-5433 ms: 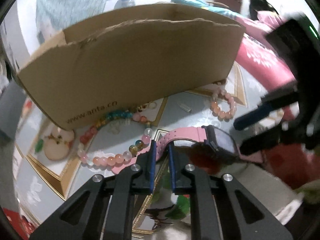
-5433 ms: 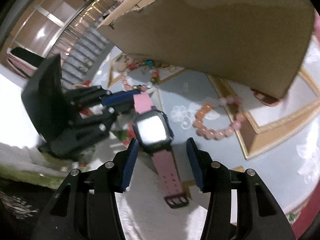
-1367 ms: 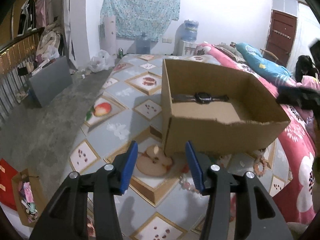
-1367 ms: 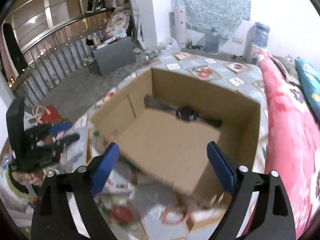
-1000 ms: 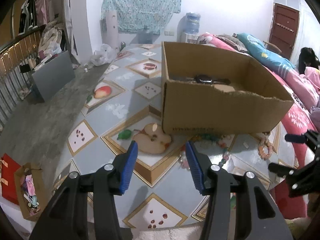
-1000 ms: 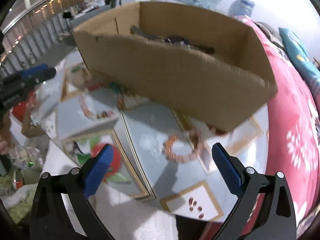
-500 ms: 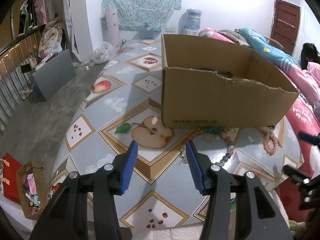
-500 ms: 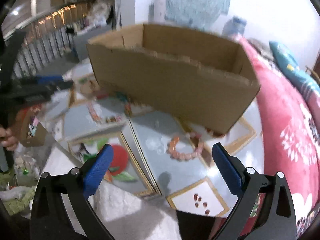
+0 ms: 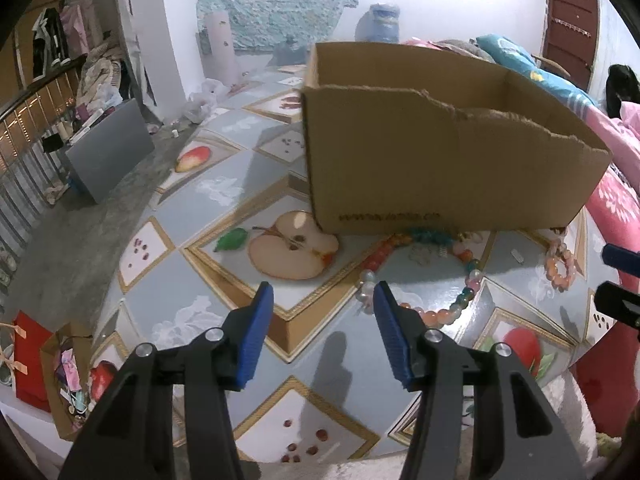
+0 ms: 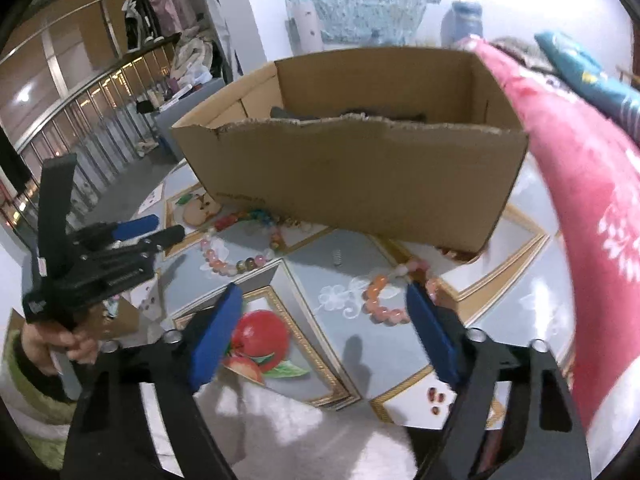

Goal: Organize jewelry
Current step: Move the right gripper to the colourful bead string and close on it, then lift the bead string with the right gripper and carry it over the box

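Fingers point(image 9: 260, 332) of the left gripper point(image 9: 322, 330) stand apart over bare tabletop point(image 9: 192, 312), the long bead necklace point(image 9: 432, 312) just beyond the right-hand one. The right gripper point(image 10: 324, 330) is closing with nothing between its fingers; the orange bead bracelet point(image 10: 382, 300) lies just ahead, below the cardboard box point(image 10: 360, 188), whose torn front edge faces both.

Matt cardboard box point(image 9: 440, 168) (torn rim), glossy tablecloth point(image 9: 224, 276)
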The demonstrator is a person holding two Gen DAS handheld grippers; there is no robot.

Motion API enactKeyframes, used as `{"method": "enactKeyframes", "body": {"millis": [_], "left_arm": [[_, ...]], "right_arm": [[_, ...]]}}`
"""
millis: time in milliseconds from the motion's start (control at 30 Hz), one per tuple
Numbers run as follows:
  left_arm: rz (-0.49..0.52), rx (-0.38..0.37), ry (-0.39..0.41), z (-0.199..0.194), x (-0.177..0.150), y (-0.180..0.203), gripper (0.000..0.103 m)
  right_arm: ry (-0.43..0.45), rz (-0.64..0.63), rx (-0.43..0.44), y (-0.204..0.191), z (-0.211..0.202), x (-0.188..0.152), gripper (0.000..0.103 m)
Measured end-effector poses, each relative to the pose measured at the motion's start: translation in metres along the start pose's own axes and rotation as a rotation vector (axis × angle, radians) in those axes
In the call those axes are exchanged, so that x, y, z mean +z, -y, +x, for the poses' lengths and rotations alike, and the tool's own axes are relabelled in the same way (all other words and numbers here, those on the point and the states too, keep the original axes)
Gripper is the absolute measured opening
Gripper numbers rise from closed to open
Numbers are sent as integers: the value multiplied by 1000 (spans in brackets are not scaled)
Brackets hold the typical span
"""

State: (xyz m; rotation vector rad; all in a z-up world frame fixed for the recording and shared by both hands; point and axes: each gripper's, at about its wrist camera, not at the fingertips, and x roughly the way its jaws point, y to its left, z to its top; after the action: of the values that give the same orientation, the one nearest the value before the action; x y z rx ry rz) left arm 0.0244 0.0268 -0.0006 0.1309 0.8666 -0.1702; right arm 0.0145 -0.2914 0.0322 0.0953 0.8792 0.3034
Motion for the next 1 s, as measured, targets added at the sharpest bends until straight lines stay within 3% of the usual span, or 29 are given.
{"method": "enactKeyframes", "body": {"millis": [267,533,733,1000], "left_arm": [[94,-5,-3,19,8,18,46],[80,-73,-54,31,10,15,24],[56,-97,-73,36,12,13,18],[63,-102,-88,42,14,12,18]], "right_arm": [[-41,46,132,-6,16,5,49],[-52,46,227,-19,43,23,32],[-87,22,235,-26,63,34,28],[-117,-26,160,-32,78,38,20]]}}
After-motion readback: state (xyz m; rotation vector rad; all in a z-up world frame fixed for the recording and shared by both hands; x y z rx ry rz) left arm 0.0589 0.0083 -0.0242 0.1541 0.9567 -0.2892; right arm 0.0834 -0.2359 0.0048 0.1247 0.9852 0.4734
